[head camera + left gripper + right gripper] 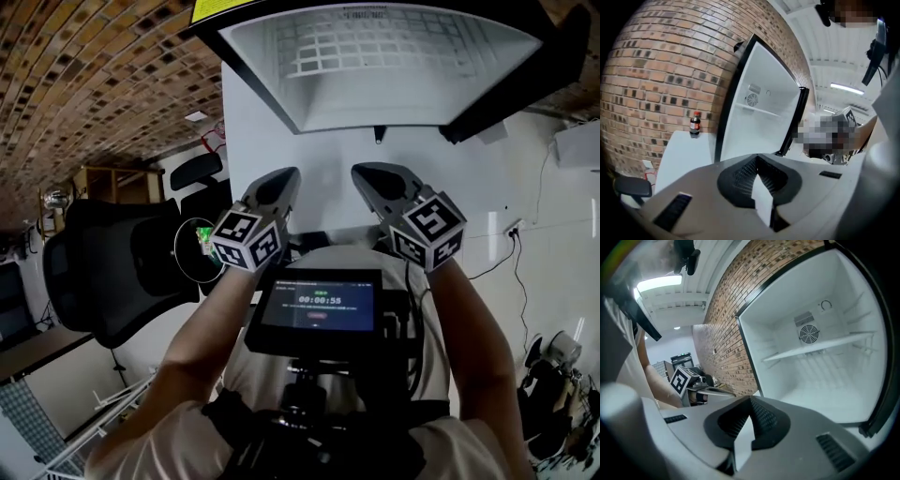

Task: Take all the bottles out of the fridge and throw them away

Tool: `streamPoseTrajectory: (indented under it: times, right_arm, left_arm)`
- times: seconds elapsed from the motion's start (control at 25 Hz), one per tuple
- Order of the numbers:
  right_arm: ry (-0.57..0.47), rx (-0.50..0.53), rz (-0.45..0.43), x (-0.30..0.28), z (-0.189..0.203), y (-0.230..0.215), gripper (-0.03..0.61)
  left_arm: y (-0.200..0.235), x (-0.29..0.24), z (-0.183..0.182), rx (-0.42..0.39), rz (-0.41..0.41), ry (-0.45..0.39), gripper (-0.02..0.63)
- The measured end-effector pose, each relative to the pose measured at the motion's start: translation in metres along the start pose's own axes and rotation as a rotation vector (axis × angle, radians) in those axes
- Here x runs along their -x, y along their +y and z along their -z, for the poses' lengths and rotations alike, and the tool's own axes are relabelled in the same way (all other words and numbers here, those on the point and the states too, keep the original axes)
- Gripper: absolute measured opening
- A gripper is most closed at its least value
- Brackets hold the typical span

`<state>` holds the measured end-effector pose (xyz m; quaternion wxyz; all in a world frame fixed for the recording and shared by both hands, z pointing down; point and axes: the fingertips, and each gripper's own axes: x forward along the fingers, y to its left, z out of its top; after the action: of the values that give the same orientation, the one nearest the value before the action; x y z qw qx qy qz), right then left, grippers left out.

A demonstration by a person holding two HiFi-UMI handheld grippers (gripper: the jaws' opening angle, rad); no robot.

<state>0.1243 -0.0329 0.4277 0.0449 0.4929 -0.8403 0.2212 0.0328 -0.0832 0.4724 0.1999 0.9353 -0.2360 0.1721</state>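
The open white fridge [319,103] fills the top of the head view. In the right gripper view the fridge [787,333] has one shelf [820,346] and a fan grille, with no bottle showing inside. A small cola bottle [695,124] with a red cap stands upright on the white top [684,154] beside the fridge [759,117], against the brick wall. My left gripper [287,176] and right gripper [364,172] are raised side by side in front of the fridge. Both are shut with nothing between the jaws, as the left gripper [757,160] and right gripper [750,400] show in their own views.
A black office chair [103,272] stands at the left, with wooden shelving behind it. A wall socket with a cable [512,229] is at the right. A small screen [319,305] sits on the person's chest rig. The brick wall [726,333] runs beside the fridge.
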Motion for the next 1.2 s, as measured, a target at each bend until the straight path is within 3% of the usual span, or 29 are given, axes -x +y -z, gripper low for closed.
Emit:
streamPoseTrajectory:
  times: [0.6, 1.2]
  right_arm:
    - [-0.101, 0.012, 0.101, 0.061, -0.029, -0.058, 0.003]
    - [-0.144, 0.053, 0.068, 0.059, -0.049, -0.071, 0.003]
  left_arm:
    - [-0.091, -0.061, -0.068, -0.088, 0.178, -0.077, 0.009]
    - [-0.087, -0.073, -0.076, -0.103, 0.155, -0.077, 0.009]
